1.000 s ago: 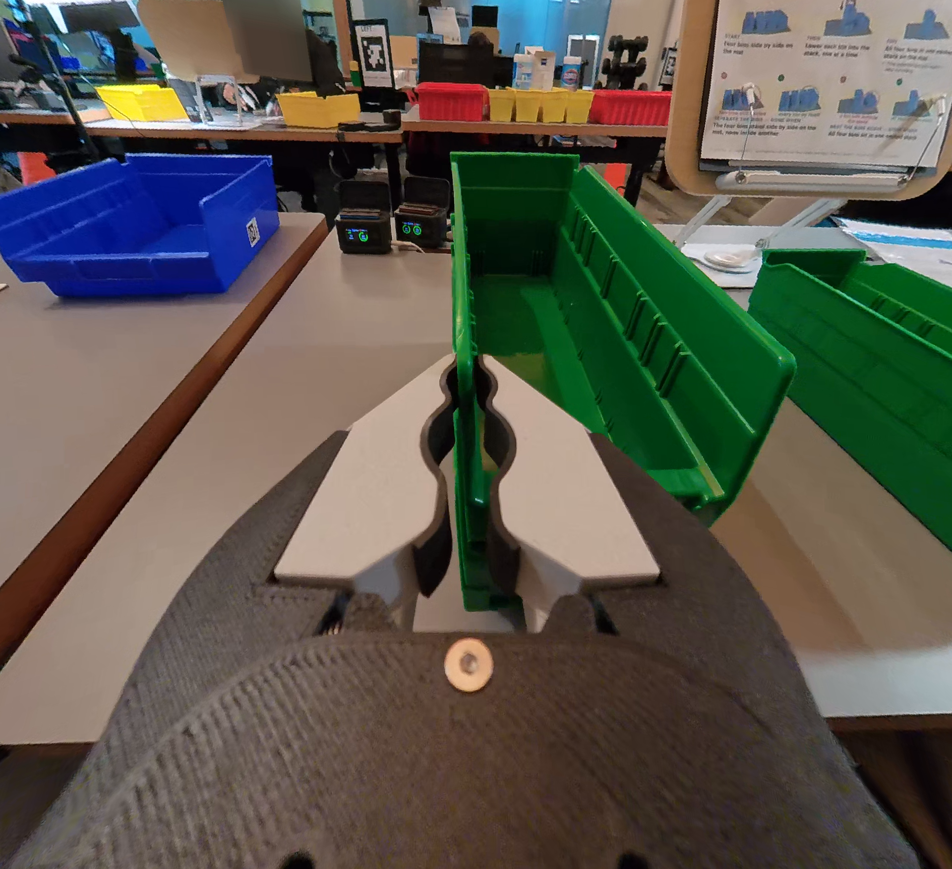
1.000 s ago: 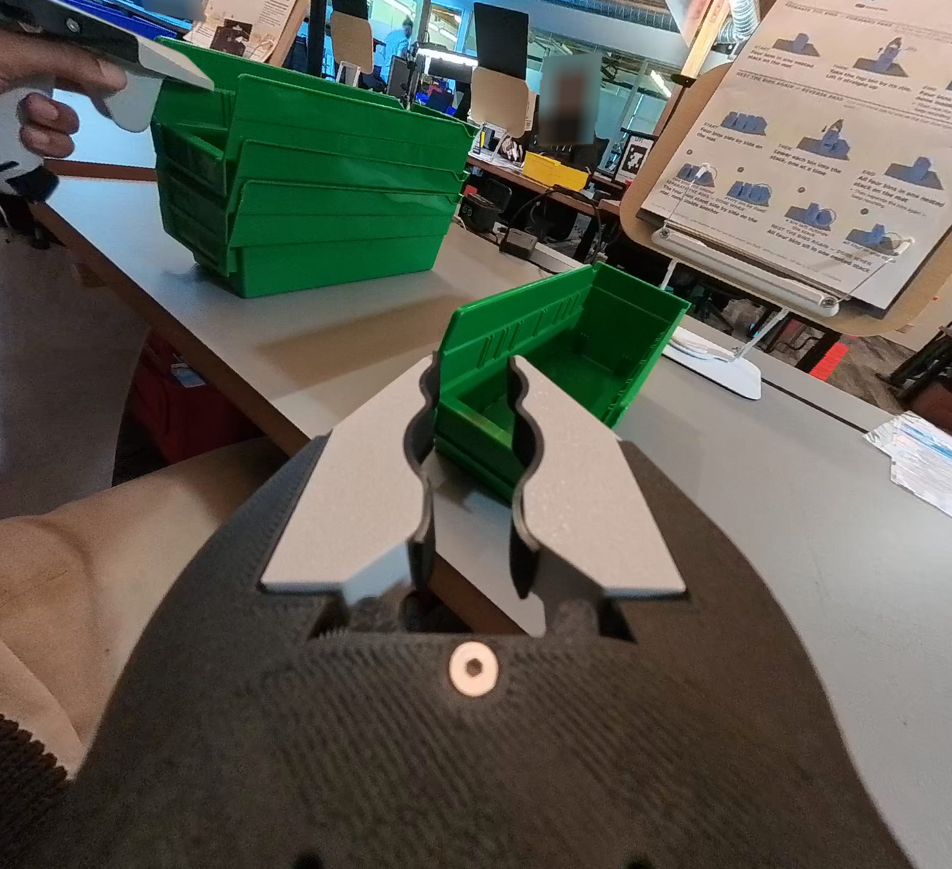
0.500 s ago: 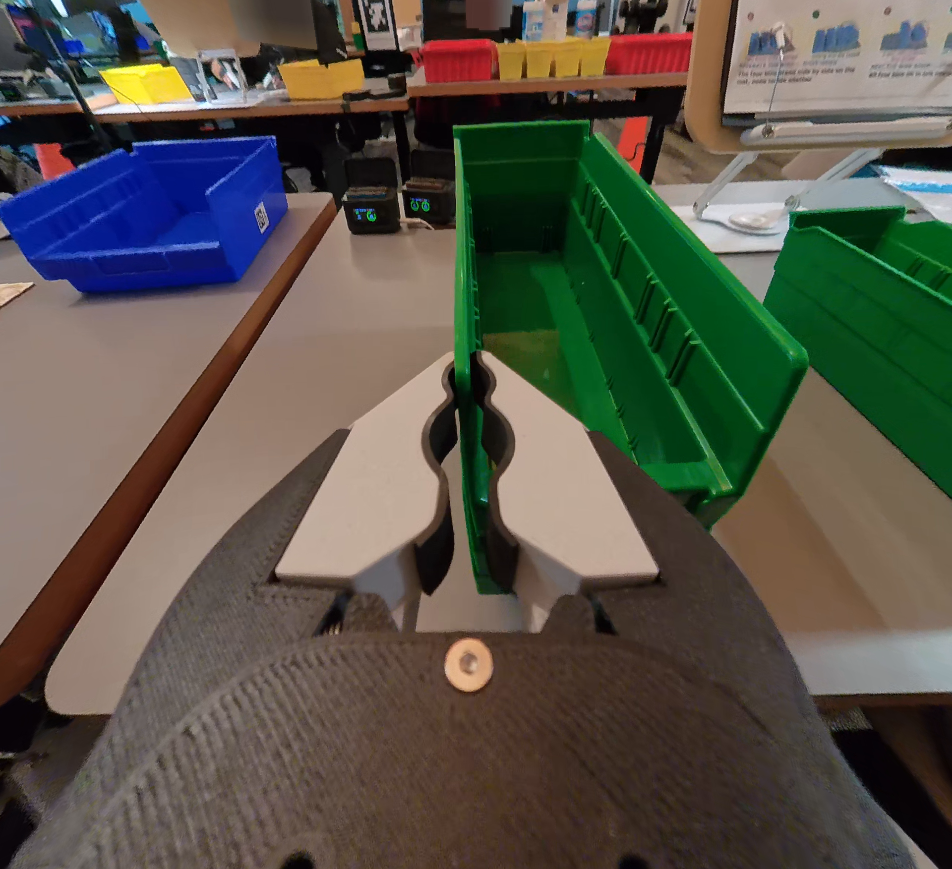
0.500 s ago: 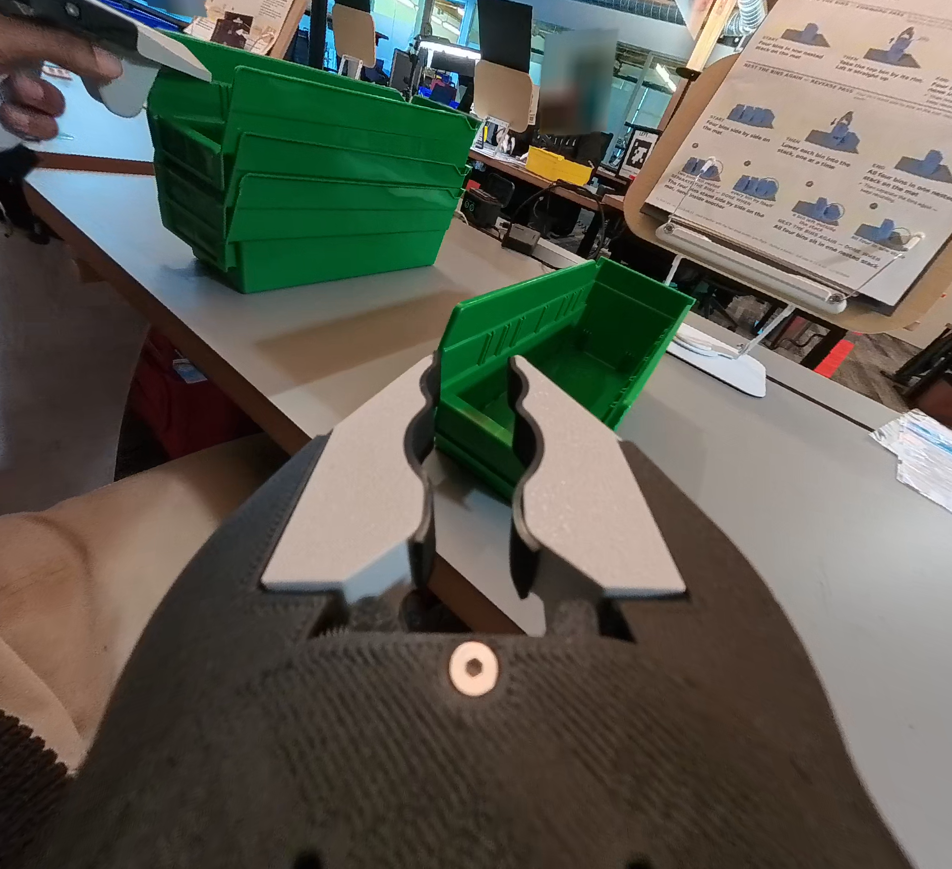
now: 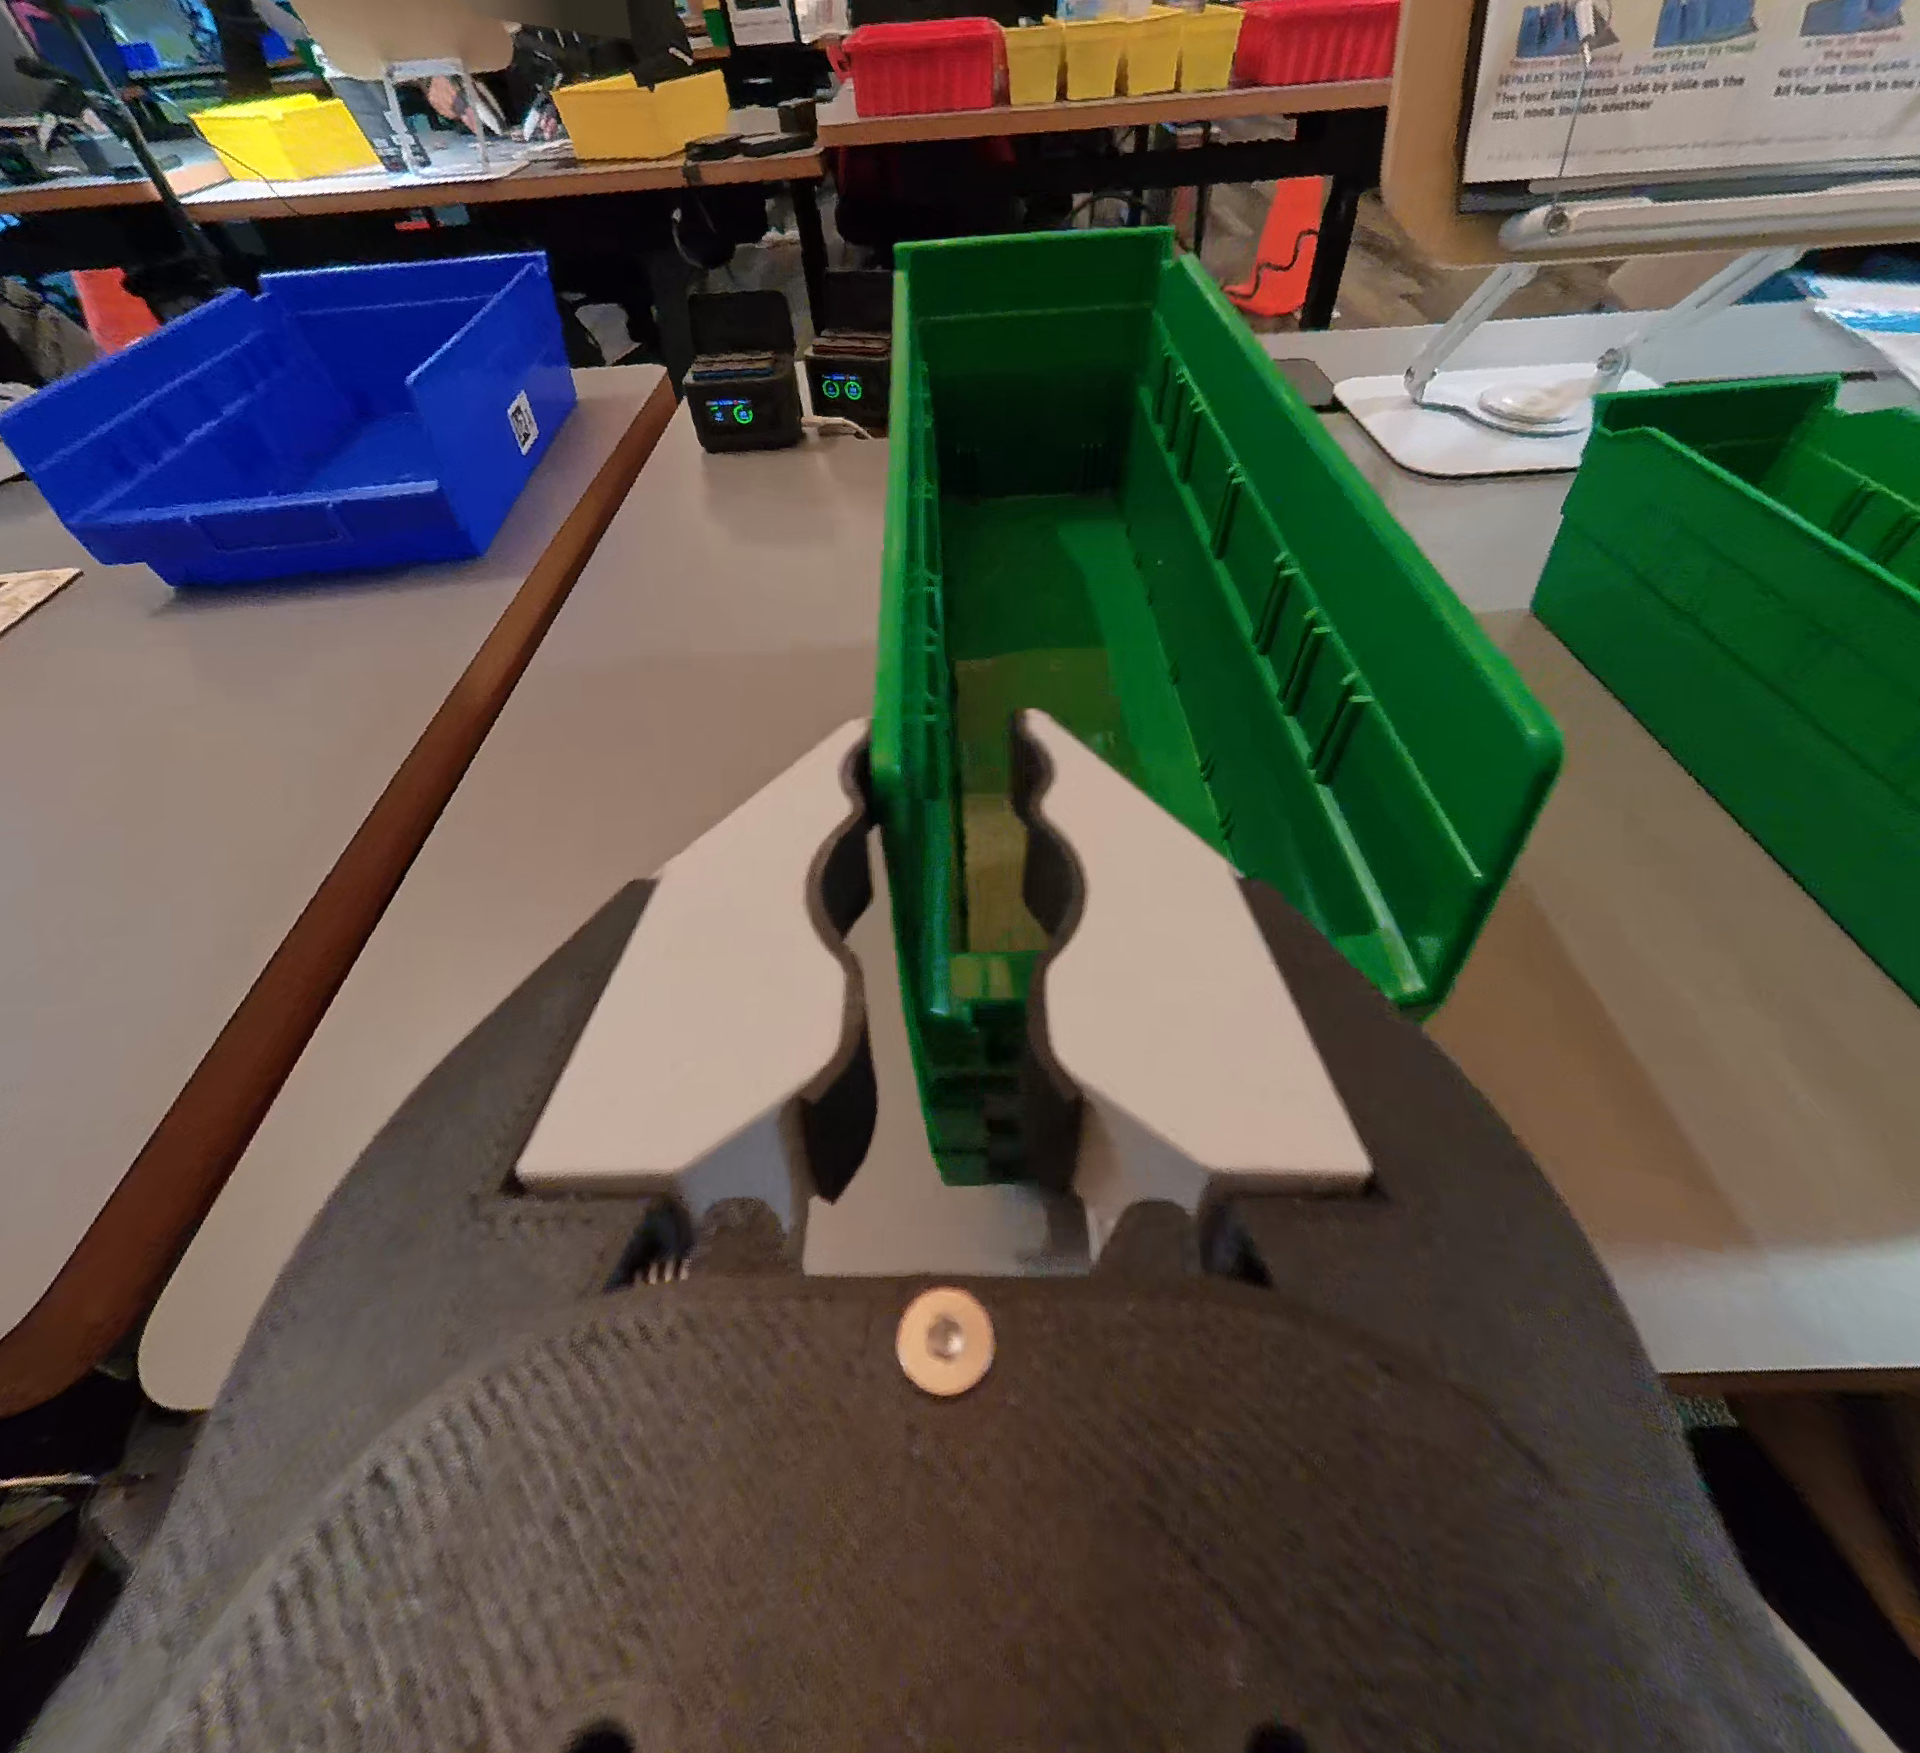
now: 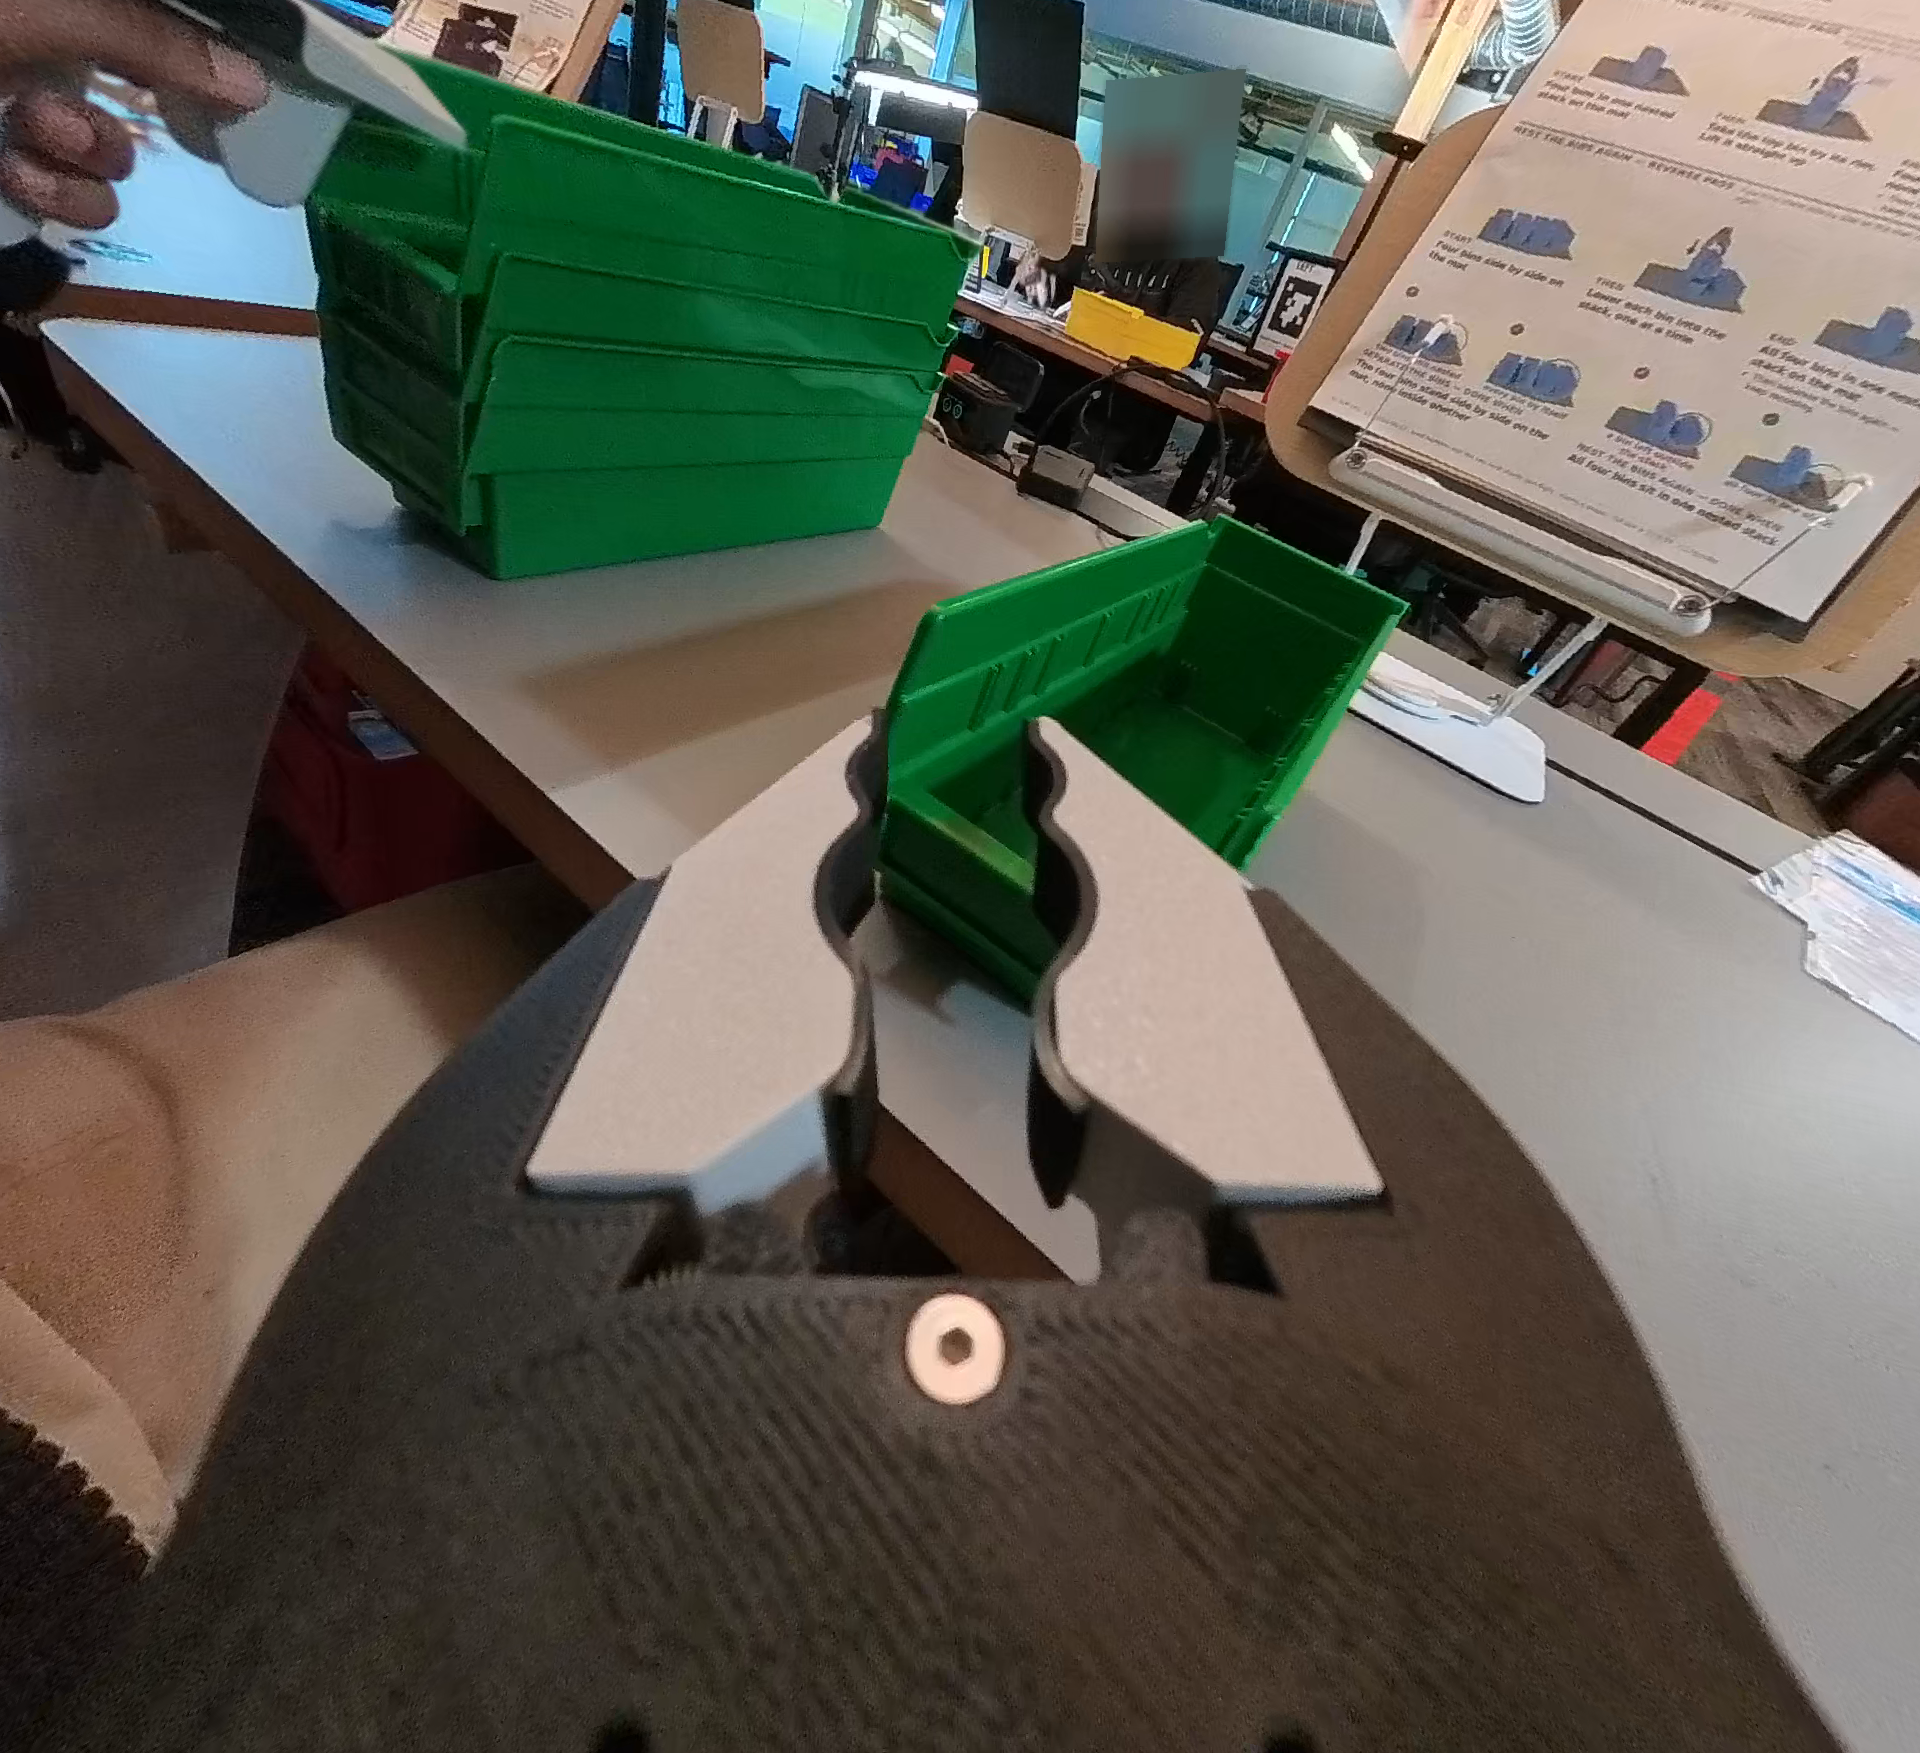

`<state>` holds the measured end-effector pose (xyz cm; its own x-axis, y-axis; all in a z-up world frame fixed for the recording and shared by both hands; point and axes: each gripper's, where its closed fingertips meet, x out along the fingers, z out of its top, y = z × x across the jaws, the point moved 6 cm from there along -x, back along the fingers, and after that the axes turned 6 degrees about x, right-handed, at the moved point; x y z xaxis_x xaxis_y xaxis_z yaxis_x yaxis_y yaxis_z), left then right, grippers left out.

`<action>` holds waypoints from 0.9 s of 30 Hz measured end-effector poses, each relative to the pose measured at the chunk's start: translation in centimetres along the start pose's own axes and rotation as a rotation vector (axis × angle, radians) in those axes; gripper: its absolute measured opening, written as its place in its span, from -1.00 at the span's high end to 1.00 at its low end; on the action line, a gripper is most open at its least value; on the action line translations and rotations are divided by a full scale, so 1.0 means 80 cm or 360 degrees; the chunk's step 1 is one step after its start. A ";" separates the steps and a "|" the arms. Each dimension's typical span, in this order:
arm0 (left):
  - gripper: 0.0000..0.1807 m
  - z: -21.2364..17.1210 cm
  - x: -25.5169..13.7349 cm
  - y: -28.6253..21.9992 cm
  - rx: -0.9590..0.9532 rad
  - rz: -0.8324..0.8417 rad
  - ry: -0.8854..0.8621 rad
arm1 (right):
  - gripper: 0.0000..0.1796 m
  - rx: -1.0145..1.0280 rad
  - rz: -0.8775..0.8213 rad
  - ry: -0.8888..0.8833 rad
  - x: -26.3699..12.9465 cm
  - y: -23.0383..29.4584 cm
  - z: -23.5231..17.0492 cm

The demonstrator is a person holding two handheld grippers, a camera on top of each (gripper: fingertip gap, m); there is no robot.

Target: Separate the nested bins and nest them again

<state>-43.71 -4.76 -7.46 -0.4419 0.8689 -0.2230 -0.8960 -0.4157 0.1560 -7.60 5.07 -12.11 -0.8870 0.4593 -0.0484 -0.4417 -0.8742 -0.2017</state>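
Note:
In the left wrist view my left gripper is open. Its fingers straddle the near left wall of the top green bin, with a gap on the right side. That bin sits on the nested stack of green bins, seen whole in the right wrist view, where the left gripper sits at its top left corner. A single green bin stands apart on the grey table; it also shows in the left wrist view. My right gripper is open and empty, just short of that bin's near end.
A blue bin sits on the neighbouring table at left. Two black charger boxes stand behind the stack. An instruction board on a white stand base is at the back right. A person's leg is by the table's front edge.
My left gripper was shut on the top bin's left wall and has opened; the wall now stands loose between the fingers. The right gripper has hardly moved.

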 end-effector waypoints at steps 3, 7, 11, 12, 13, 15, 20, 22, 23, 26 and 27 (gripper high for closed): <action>0.63 0.015 0.001 -0.018 0.0074 0.0000 0.0015 | 0.73 0.0009 -0.0007 0.0004 0.000 -0.002 -0.001; 0.68 0.047 -0.012 -0.017 0.0171 0.0140 -0.0183 | 0.73 0.0026 -0.0016 0.0001 -0.001 -0.007 0.000; 0.70 0.072 -0.022 -0.023 0.0124 0.0074 -0.0260 | 0.73 0.0054 -0.0029 0.0001 -0.002 -0.013 -0.001; 0.71 0.080 -0.023 -0.029 0.0097 0.0018 -0.0273 | 0.73 0.0063 -0.0030 0.0003 -0.001 -0.014 -0.002; 0.71 0.085 -0.021 -0.036 0.0077 -0.0049 -0.0263 | 0.73 0.0070 -0.0030 0.0004 -0.001 -0.014 -0.002; 0.59 0.086 -0.010 -0.057 0.0072 -0.0217 -0.0141 | 0.73 0.0082 -0.0027 0.0005 0.000 -0.015 -0.002; 0.61 0.062 0.015 -0.087 0.0163 -0.0276 0.0051 | 0.73 0.0075 -0.0025 -0.0002 0.000 -0.012 0.000; 0.61 0.049 0.022 -0.089 0.0225 -0.0253 0.0150 | 0.73 0.0066 -0.0025 -0.0005 -0.001 -0.011 0.001; 0.64 0.046 0.023 -0.091 0.0205 -0.0272 0.0154 | 0.73 0.0062 -0.0025 -0.0004 -0.001 -0.010 0.001; 0.90 0.044 0.024 -0.098 0.0042 -0.0381 0.0130 | 0.73 0.0057 -0.0028 -0.0004 -0.001 -0.010 0.001; 0.91 0.044 0.024 -0.097 0.0056 -0.0375 0.0126 | 0.73 0.0056 -0.0029 -0.0004 -0.001 -0.009 0.001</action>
<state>-37.49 1.10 -5.71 -0.2244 0.9163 -0.3317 -0.9732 -0.1935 0.1240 -7.21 5.67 -11.86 -0.8792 0.4746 -0.0424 -0.4620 -0.8708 -0.1679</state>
